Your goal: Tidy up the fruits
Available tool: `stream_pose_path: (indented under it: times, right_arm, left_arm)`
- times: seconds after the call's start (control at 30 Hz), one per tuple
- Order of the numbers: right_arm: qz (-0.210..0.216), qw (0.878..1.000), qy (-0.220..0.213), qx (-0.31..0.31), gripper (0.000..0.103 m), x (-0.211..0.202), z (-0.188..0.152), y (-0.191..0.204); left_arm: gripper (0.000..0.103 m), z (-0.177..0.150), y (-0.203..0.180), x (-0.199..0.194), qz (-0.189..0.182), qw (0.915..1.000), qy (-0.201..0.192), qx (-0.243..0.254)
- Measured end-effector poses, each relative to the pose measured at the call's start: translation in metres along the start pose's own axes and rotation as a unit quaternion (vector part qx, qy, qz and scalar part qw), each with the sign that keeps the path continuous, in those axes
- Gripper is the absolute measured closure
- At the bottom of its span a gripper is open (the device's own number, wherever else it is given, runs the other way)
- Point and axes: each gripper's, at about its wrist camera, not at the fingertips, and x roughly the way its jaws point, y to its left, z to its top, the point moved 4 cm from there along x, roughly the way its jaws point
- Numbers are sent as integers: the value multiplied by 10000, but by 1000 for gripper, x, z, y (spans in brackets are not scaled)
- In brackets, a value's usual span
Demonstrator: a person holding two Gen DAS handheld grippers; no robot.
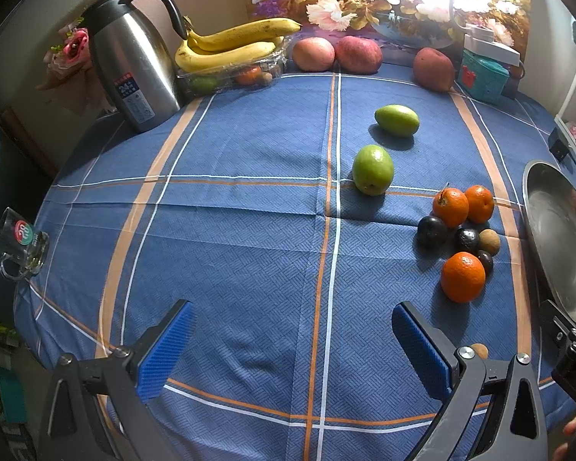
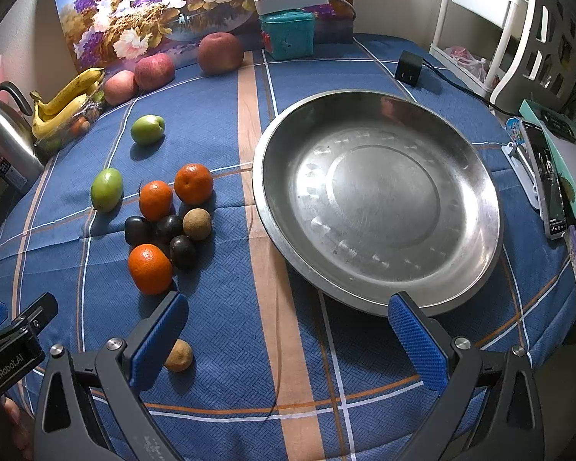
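Note:
A cluster of small fruit lies on the blue cloth: three oranges (image 2: 150, 269), three dark plums (image 2: 182, 251) and a brown longan (image 2: 197, 224); the cluster also shows in the left wrist view (image 1: 462, 276). Two green fruits (image 1: 372, 169) (image 1: 396, 120) lie apart from it. Another brown longan (image 2: 178, 355) lies beside my right gripper's left finger. An empty steel plate (image 2: 380, 199) sits to the right of the cluster. My left gripper (image 1: 292, 345) is open and empty above bare cloth. My right gripper (image 2: 288, 342) is open and empty at the plate's near rim.
At the back stand a steel kettle (image 1: 134, 57), bananas on a plastic tray (image 1: 230, 46), three apples (image 1: 357, 53) and a teal box (image 1: 484, 77). A glass mug (image 1: 21, 244) sits at the left table edge. A phone and boxes (image 2: 549, 176) lie at the right.

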Motion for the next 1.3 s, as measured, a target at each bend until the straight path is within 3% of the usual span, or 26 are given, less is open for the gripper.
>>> stream_pose_path:
  times: [0.7, 1.1, 1.3]
  right_arm:
    - [-16, 10000, 98, -6, 0, 4, -3, 1]
    - [122, 9981, 141, -588, 0, 2, -3, 30]
    - [434, 9930, 453, -999, 1, 13, -9, 54]
  left_arm:
    - [0, -2, -1, 1, -4, 10000, 28, 2]
    - [0, -9, 2, 26, -96, 9981, 599, -105]
    - [0, -10, 11, 38, -6, 9962, 838, -253]
